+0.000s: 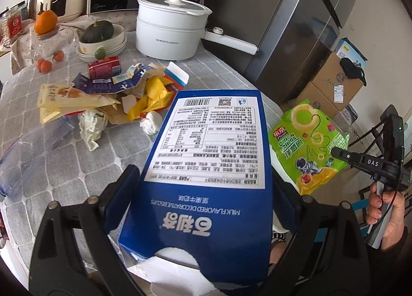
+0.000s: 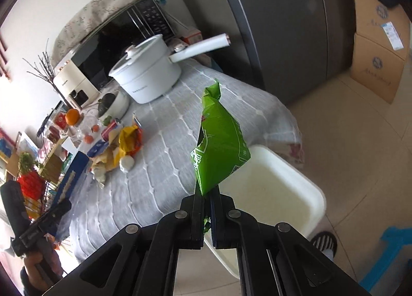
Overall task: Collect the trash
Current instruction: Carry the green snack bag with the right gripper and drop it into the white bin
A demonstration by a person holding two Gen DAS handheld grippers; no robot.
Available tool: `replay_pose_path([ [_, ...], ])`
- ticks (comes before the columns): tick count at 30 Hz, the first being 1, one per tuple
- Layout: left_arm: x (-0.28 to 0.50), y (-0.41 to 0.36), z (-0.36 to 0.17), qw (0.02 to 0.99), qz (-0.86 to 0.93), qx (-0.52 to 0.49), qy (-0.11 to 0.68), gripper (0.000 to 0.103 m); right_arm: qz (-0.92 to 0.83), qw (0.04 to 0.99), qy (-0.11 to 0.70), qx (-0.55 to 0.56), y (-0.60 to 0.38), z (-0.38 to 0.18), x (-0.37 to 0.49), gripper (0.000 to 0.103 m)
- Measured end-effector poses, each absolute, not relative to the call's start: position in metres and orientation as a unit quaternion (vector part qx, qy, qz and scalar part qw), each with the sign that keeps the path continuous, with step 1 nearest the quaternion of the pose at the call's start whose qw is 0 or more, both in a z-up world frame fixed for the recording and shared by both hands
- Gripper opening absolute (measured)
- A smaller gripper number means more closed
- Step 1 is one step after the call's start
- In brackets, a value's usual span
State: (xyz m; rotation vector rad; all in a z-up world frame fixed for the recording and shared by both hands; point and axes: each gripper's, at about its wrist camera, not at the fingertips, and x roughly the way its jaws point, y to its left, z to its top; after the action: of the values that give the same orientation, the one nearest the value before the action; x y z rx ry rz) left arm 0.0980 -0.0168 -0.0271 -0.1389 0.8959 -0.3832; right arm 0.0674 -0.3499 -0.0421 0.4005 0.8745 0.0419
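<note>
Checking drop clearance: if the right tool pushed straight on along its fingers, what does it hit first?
Probably the grey-clothed table. The right tool, shut on the green snack bag, points over the near table edge, with the white bin just right of that line. Depth is unclear, so it could clip the bin rim instead.

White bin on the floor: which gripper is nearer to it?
Right. The right gripper holds the green snack bag directly above the white bin. The left gripper, clamped on the blue biscuit box, is back over the table.
</note>
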Motion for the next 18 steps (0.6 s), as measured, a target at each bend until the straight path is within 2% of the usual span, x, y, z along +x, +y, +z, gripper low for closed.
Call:
replay_pose_path([
  [11, 0.091, -0.061, -0.052, 0.869, -0.207, -0.012, 0.450, 0.094, -0.021, 0.833, 0.524, 0.176, -0.369, -0.113, 0.075, 0.005],
  [13, 0.089, -0.068, -0.055, 0.866, -0.213, -0.006, 0.453, 0.094, -0.024, 0.826, 0.534, 0.178, -0.370, -0.123, 0.078, 0.010],
  [14, 0.089, -0.072, -0.055, 0.865, -0.216, -0.002, 0.453, 0.094, -0.029, 0.823, 0.538, 0.179, -0.371, -0.127, 0.080, 0.012],
  [16, 0.088, -0.080, -0.057, 0.862, -0.223, 0.005, 0.455, 0.094, -0.036, 0.821, 0.540, 0.182, -0.375, -0.129, 0.080, 0.025],
  [18, 0.089, -0.090, -0.059, 0.858, -0.232, 0.011, 0.459, 0.094, -0.038, 0.824, 0.534, 0.186, -0.377, -0.126, 0.079, 0.048],
])
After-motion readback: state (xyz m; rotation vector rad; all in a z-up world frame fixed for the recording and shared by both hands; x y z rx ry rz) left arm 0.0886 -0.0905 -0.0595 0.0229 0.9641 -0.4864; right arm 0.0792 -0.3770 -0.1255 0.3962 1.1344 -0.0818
